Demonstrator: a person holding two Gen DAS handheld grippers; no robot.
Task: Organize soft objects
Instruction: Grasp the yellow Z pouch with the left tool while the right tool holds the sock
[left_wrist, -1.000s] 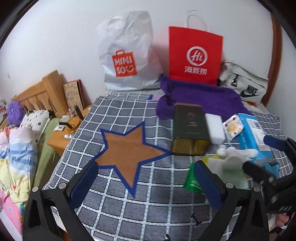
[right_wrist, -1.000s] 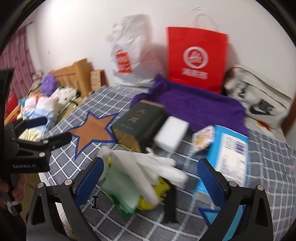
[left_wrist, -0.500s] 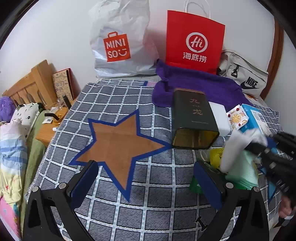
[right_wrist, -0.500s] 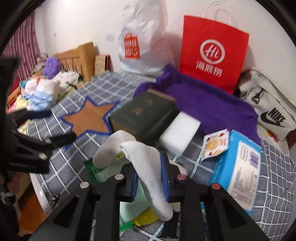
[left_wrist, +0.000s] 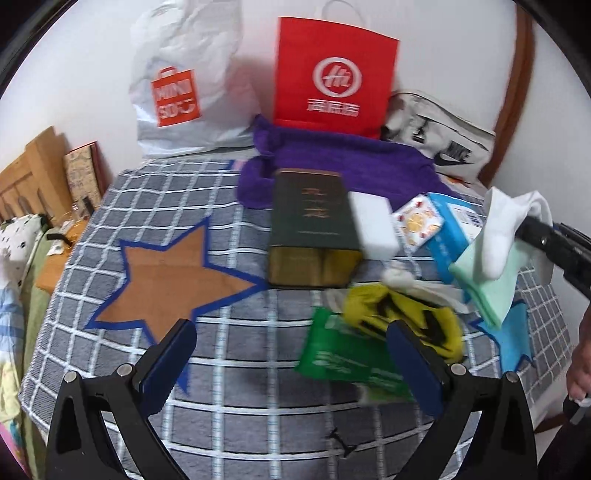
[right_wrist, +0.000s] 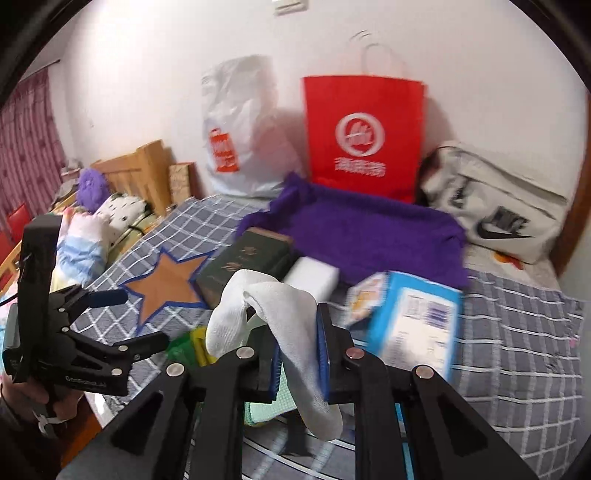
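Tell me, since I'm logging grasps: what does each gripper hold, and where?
Right gripper, jaws closing: white sock, pinched mid-length, both ends drooping. Left gripper: nothing.

The left gripper (left_wrist: 291, 350) hangs with jaws apart over the grey checked cloth (left_wrist: 229, 373) on the bed — nothing between them. Just beyond lie a green packet (left_wrist: 332, 358) and a yellow-and-black item (left_wrist: 402, 314). Near the right edge, the right gripper (left_wrist: 532, 229) lifts a white sock (left_wrist: 506, 229) with a mint cloth (left_wrist: 487, 280) hanging — blurred.
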